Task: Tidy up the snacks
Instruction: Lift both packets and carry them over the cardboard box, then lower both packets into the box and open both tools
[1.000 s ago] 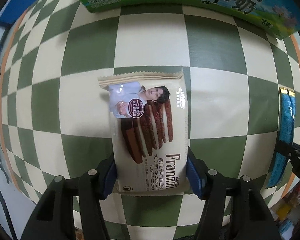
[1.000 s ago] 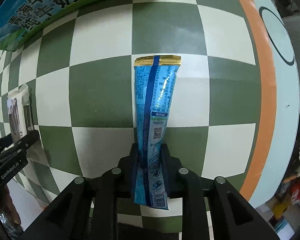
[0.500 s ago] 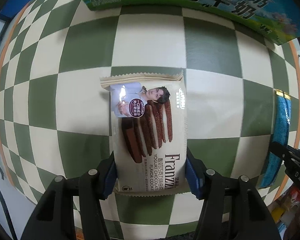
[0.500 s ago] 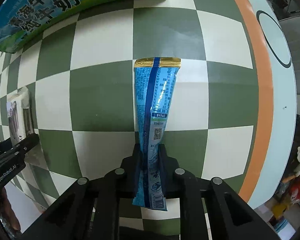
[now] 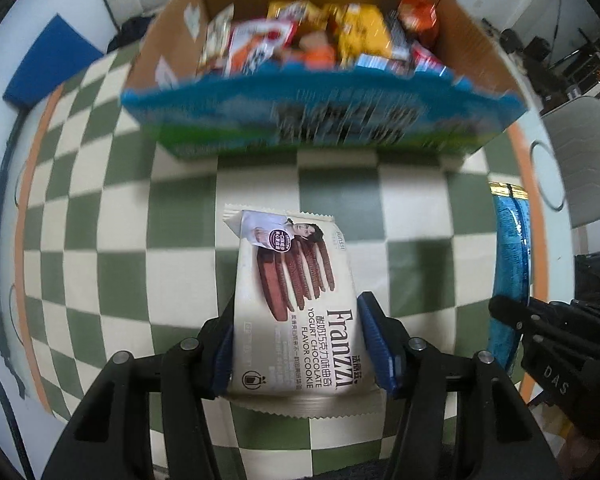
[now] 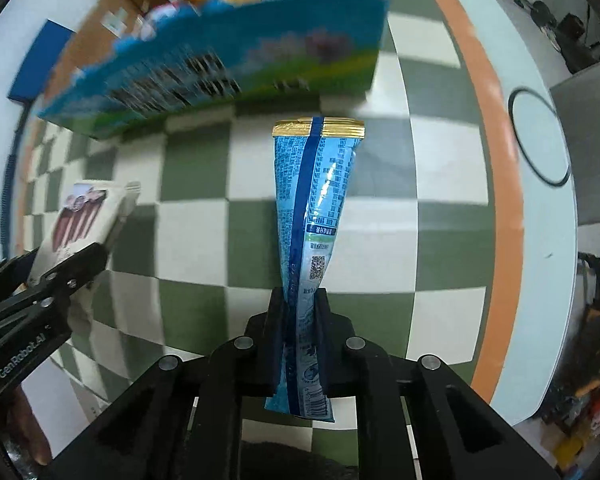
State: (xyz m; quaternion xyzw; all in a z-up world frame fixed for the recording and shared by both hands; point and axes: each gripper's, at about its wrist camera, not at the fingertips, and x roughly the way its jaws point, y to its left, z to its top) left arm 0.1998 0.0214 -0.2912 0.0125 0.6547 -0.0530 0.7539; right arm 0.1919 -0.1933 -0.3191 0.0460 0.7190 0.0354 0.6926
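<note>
We now hold both snacks up off the checkered tablecloth (image 5: 100, 280) and face the open cardboard box (image 5: 320, 128), whose inside has come into sight. Half a second earlier, both cameras looked almost straight down at the cloth and showed only the printed side of the box along the top edge; now we see over its near wall to the heap of bright snack packets (image 5: 320, 40) already inside. The box is blurred in both views, which suggests we are moving quickly. Our left gripper (image 5: 296, 344) pinches the cream Franzzi cookie pack (image 5: 292, 300) across its lower end, the blue pads pressed against its two long sides, and the pack juts forward toward the box with its far end tipped up. Our right gripper (image 6: 298, 328) is clamped on the lower part of the blue snack sachet (image 6: 312, 216), which fans out wider toward its gold-sealed top. That grip looks the same as before, and so does the left one. From each camera we catch the other tool at the edge, so the two hands travel side by side, near one another but apart. We judge that lifting is done and carrying is under way: both packets hang short of the box, over the cloth, and must clear its near wall before we let go.
</note>
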